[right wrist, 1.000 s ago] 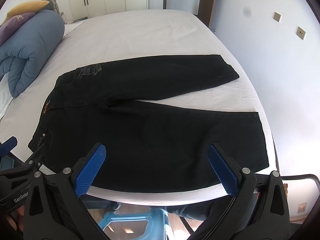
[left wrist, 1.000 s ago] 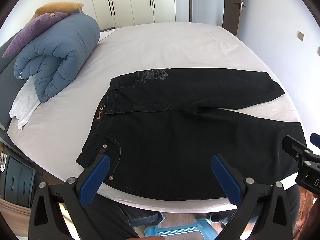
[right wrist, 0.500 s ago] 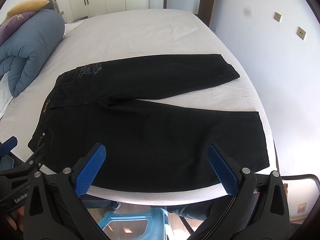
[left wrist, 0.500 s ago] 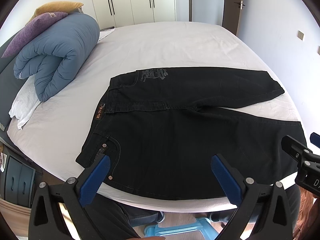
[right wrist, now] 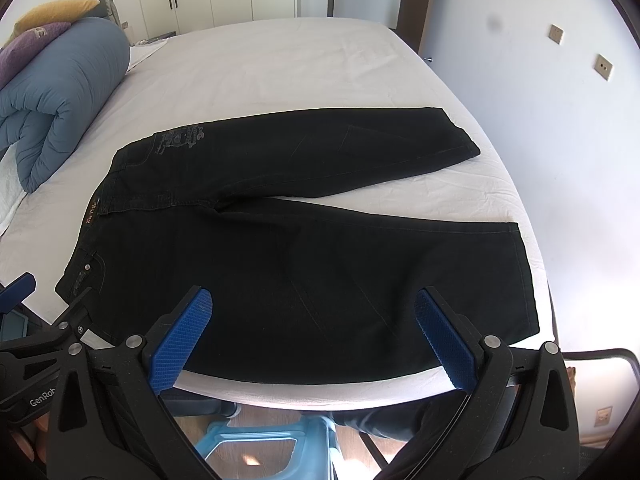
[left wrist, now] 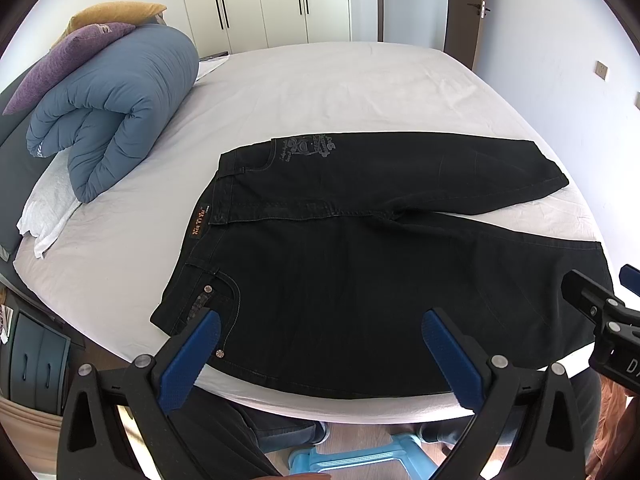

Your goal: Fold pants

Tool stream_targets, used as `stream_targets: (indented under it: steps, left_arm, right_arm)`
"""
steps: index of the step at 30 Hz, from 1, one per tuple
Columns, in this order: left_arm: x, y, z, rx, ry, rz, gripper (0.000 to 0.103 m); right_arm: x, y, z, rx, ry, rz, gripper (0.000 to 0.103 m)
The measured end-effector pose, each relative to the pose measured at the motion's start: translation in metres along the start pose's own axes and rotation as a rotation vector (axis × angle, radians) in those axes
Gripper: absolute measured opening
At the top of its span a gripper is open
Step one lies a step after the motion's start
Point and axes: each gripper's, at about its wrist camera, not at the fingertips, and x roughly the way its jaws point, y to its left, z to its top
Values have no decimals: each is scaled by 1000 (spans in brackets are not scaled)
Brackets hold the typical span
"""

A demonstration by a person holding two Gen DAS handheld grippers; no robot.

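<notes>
Black pants (left wrist: 360, 256) (right wrist: 304, 240) lie flat on the white bed, waistband to the left and both legs spread apart to the right. My left gripper (left wrist: 320, 356) hovers open above the near edge of the bed, close to the pocket and hip side, holding nothing. My right gripper (right wrist: 316, 336) is also open and empty, above the near leg's lower edge. Each gripper shows at the edge of the other's view: the right one (left wrist: 600, 320) and the left one (right wrist: 36, 328).
A rolled blue duvet (left wrist: 116, 108) with purple and yellow pillows (left wrist: 68, 52) sits at the bed's left. The bed (left wrist: 340, 88) stretches far toward white wardrobes. A blue stool (right wrist: 256, 440) and a person's legs are below the bed's near edge. A wall runs along the right.
Both views have shifted very slightly; the pants sit a touch higher in frame. Both grippers stay open and the pants have not moved.
</notes>
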Motion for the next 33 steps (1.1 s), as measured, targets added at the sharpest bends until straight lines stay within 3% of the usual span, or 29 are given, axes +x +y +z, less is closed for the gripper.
stream_targets:
  steps: [15,33]
  left_arm:
    - [5,-1,-11,-4,12,2,103]
    - [27,9,2,-24,46,-5,103]
  right_arm:
    - [8,4,-5,-5,10,3,103]
    - [26,11,4,-31,43,7,103]
